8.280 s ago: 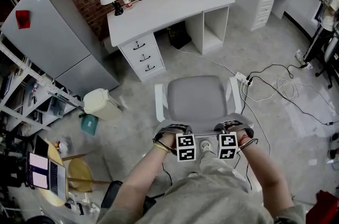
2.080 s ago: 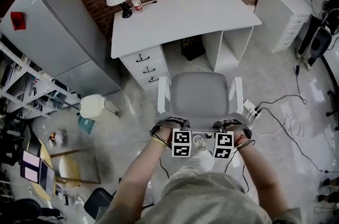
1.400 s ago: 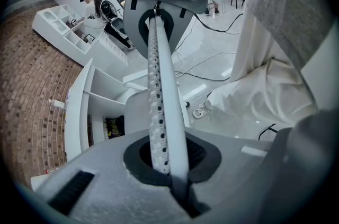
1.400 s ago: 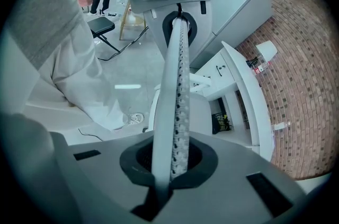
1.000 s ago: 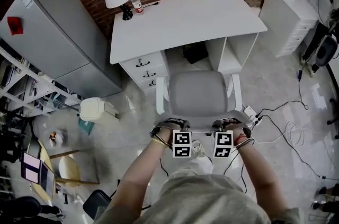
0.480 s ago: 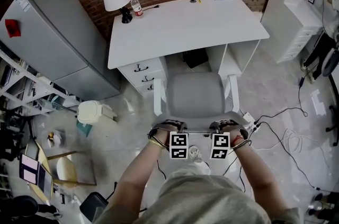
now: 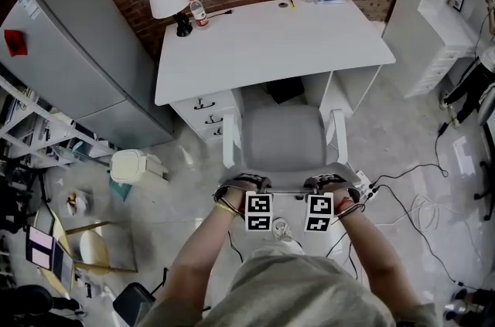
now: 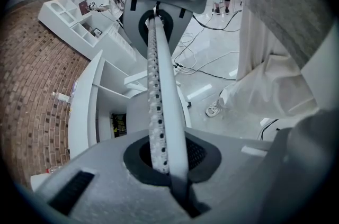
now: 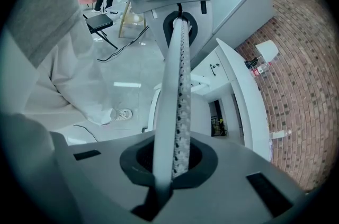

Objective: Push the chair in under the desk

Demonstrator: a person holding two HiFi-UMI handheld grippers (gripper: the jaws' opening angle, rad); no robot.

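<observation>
Left tongs (image 8: 154, 43) and right tongs (image 9: 179, 43), both clenched empty: your hands straddle the office chair (image 7: 282, 136) backrest (for an even, straight push) toward the desk (image 7: 271, 39).

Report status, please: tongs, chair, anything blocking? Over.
Left tongs and right tongs shut, at chair top. Seat not yet under desk. Dark object deep in kneehole.

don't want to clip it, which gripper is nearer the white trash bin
Left. The left gripper is at the side of the chair toward the trash bin; the right gripper is at its far side.
</observation>
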